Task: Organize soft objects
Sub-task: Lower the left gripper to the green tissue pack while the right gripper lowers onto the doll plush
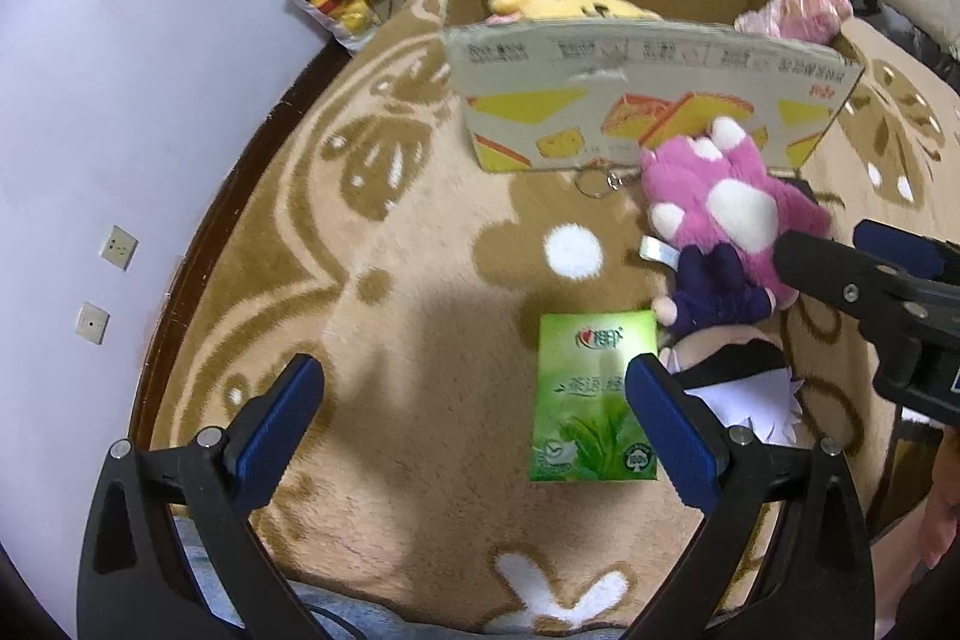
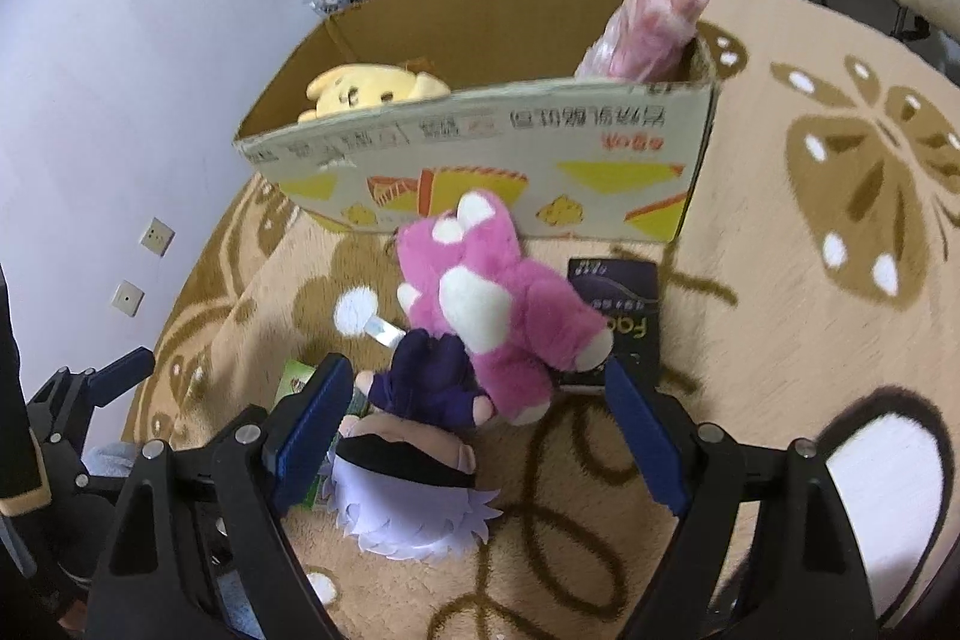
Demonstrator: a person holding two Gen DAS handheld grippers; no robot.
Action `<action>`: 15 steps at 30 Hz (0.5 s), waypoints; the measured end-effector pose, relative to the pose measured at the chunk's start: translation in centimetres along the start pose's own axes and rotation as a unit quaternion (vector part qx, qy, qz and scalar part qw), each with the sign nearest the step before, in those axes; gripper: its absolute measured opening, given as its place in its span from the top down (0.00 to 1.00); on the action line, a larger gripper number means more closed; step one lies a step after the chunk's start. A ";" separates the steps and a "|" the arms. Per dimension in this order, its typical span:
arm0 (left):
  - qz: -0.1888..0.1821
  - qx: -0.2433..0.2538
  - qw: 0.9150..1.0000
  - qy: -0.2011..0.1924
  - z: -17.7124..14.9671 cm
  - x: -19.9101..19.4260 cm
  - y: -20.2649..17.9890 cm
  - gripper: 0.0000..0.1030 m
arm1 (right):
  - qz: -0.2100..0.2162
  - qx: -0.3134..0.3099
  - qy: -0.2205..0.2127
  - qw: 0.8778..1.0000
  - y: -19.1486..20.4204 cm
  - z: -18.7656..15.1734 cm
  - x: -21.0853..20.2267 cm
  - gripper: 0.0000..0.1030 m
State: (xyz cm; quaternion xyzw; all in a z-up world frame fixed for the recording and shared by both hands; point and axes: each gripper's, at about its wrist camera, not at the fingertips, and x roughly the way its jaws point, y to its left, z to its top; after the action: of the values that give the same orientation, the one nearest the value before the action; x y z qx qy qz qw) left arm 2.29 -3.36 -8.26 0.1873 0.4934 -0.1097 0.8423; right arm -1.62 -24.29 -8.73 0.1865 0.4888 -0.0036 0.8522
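Your right gripper sits low in the right wrist view with its fingers spread wide apart, straddling the white-haired doll that lies face down on the rug at bottom centre — nothing is clamped yet. Your left gripper is likewise wide apart at the bottom of its own view and holds nothing, hovering over the green tissue pack, which lies flat on the rug just left of the doll.

Just beyond the doll's dark body, the pink paw plush lies across the middle of the frame, touching the doll and partly covering a dark packet to its right. A key ring lies on the rug in front of the box, seen in the left wrist view.

Farther up, the cardboard box stands open with a yellow plush inside at upper left and a pink bagged bundle standing in its right corner.

You look to be at the pick-up step, with two soft toys not yet boxed. Next, I judge, you need to lower the right gripper and close on the doll's head or body — keeping clear of the pink plush leaning on it — then lift it over the near wall of the box.
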 end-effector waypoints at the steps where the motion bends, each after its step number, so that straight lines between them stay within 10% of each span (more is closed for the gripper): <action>1: 0.000 0.003 1.000 0.003 0.0 0.2 -0.2 0.03 | -0.002 0.002 0.004 1.000 0.0 0.0 0.3 0.12; 15: -0.040 0.000 0.998 0.048 -0.2 2.7 -1.2 0.03 | 0.003 0.001 0.049 0.999 0.8 -0.3 4.2 0.12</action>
State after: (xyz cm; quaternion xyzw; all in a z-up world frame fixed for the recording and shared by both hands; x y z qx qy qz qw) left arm 3.01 -4.34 -11.01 0.1729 0.5401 -0.1342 0.8127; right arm 0.47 -22.68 -12.10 0.1884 0.5297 0.0074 0.8270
